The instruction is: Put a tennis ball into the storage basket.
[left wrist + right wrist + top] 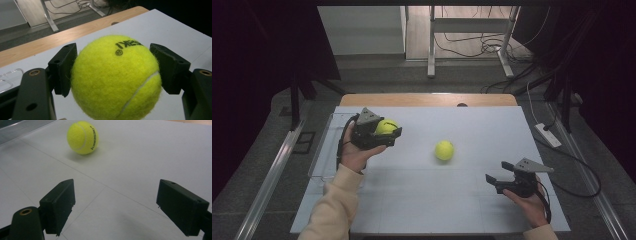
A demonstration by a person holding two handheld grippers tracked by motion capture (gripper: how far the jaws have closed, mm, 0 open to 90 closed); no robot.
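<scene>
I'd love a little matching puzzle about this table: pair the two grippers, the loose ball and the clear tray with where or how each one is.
Things:
1. left gripper
2. right gripper
3. loose tennis ball
4. clear tray

States:
A. lying alone mid-table
B. open, with nothing between its jaws
C. at the table's left edge
D. shut on a tennis ball

Pairs: 1-D, 2-B, 3-A, 4-C
</scene>
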